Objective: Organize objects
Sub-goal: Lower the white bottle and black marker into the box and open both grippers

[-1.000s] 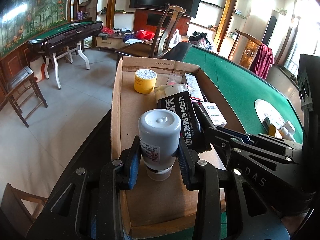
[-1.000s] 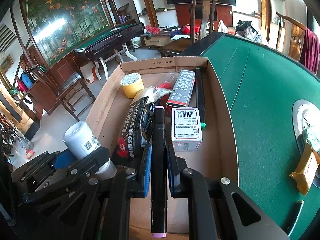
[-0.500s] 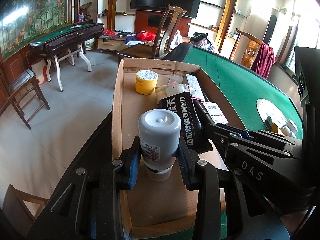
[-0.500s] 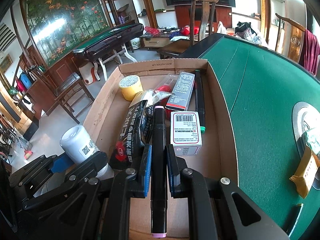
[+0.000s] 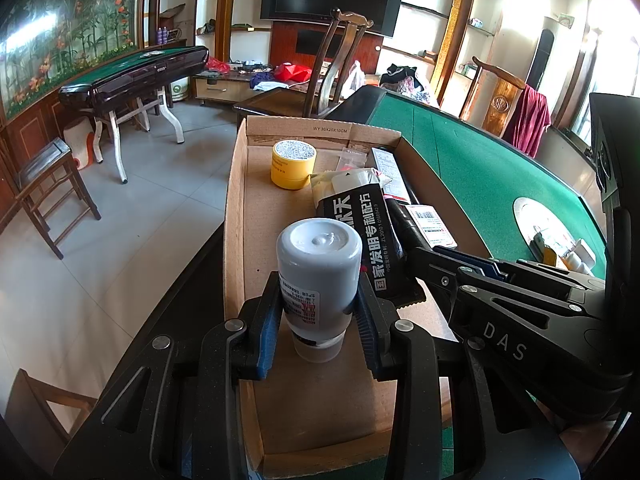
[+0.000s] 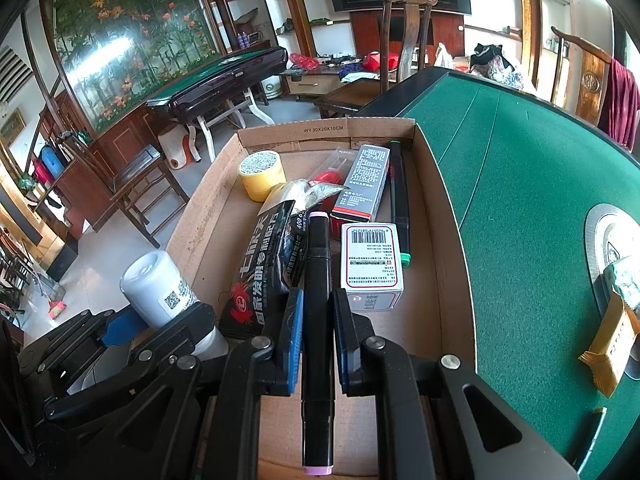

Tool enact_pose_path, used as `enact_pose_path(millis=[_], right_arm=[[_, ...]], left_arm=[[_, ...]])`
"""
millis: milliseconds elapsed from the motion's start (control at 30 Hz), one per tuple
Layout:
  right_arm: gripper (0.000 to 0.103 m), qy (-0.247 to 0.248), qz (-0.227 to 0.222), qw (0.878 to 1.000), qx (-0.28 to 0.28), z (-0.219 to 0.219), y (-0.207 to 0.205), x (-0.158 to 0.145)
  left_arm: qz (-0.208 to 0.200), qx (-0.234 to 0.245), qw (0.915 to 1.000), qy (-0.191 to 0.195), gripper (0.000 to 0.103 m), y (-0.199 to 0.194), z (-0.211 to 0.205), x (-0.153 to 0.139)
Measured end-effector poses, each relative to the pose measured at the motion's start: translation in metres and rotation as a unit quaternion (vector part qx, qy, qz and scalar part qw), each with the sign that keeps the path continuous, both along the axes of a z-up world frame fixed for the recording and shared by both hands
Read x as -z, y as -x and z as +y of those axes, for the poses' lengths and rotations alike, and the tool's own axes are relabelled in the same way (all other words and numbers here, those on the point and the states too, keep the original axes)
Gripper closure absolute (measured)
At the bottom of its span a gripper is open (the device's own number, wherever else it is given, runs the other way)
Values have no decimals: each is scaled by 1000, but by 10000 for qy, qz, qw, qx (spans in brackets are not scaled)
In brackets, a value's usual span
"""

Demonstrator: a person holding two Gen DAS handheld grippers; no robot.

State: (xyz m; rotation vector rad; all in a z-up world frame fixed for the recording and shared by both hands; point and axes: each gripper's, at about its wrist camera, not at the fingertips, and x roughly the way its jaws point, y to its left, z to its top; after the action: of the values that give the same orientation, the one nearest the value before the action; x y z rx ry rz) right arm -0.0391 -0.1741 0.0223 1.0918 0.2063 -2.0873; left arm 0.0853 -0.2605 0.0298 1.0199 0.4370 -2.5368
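Your left gripper (image 5: pixel 318 316) is pinching a white bottle (image 5: pixel 318 276) by its lower body, holding it upside down over the near left part of the cardboard box (image 5: pixel 236 216). Your right gripper (image 6: pixel 316 332) is squeezing a black marker (image 6: pixel 318 320) with pink ends, lying along the fingers above the box floor. Inside the box, a black packet (image 6: pixel 260 264), a white carton (image 6: pixel 372 264), a yellow tape roll (image 6: pixel 262 174) and a dark carton (image 6: pixel 364 180) are lying, with a green-tipped marker (image 6: pixel 400 208) resting against the right wall.
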Motion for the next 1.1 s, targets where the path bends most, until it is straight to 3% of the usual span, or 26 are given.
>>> enact_pose_path(millis=[600,1100], right_arm=[[89,52,18,10000,-10,0,1,-7],[89,434,-52,9990,42,25,-2,-28]], left_arm=[[-29,-4,9999,-166,69,-1,-3,-1],[-10,-38,9995,-323,66,-5,-4,-9]])
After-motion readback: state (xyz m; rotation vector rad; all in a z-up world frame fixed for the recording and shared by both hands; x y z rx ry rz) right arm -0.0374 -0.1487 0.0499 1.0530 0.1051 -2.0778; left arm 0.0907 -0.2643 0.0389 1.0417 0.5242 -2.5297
